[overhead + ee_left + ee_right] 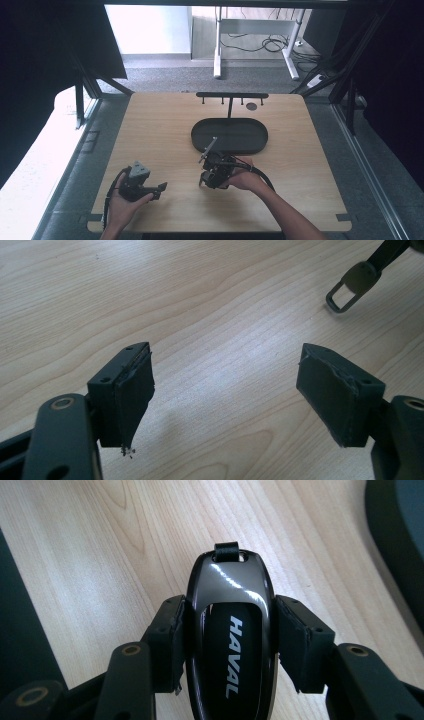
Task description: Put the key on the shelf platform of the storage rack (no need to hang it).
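- Right gripper (227, 645) pinches a glossy black car key fob (229, 630) marked HAVAL; both pads press flat on its two long sides.
- Fob sits lengthwise between the jaws, strap end pointing away from the hand, small black strap loop (226, 550) at its far tip.
- From the high view, right gripper (212, 167) is just in front of the dark oval tray (200, 131), a thin strap (208, 148) sticking up toward the tray's near rim.
- Left gripper (225, 390) is spread wide, nothing between the pads, only bare wooden table (150, 290) below.
- Left gripper (150, 187) sits low near the front left of the table, well apart from the fob.
- A strap end with a metal ring (345, 290) hangs just above the wood, beyond the left jaws.
- Black hook rack (231, 95) stands behind the tray.
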A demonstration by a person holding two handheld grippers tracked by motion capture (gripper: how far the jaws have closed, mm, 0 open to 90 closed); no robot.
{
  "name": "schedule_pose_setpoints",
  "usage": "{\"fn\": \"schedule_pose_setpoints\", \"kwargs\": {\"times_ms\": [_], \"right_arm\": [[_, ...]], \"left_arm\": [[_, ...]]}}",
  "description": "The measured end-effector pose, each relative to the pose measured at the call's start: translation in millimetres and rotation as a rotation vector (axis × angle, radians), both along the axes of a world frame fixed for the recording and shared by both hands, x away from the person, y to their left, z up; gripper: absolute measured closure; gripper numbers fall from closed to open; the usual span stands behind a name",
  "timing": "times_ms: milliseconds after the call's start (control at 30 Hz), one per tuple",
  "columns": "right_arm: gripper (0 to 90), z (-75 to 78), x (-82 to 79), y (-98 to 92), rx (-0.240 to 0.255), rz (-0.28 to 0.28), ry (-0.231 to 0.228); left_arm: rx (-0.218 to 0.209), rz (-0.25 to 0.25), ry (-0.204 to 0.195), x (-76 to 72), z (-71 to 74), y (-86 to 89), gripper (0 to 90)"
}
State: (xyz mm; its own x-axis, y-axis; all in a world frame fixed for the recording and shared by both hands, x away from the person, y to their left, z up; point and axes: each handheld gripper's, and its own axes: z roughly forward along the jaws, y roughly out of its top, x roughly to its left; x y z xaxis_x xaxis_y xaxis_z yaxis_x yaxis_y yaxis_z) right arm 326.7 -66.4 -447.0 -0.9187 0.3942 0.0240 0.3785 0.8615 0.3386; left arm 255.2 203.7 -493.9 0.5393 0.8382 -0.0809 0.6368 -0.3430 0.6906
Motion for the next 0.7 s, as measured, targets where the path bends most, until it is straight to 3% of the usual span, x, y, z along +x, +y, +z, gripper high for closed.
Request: {"fn": "schedule_pose_setpoints", "kwargs": {"times_ms": [700], "right_arm": [[49.3, 40.2, 17.1, -17.7, 0.041, -0.039, -0.044]], "left_arm": [[-0.004, 0.002, -0.008, 0.1, 1.3, 1.7, 23.2]]}}
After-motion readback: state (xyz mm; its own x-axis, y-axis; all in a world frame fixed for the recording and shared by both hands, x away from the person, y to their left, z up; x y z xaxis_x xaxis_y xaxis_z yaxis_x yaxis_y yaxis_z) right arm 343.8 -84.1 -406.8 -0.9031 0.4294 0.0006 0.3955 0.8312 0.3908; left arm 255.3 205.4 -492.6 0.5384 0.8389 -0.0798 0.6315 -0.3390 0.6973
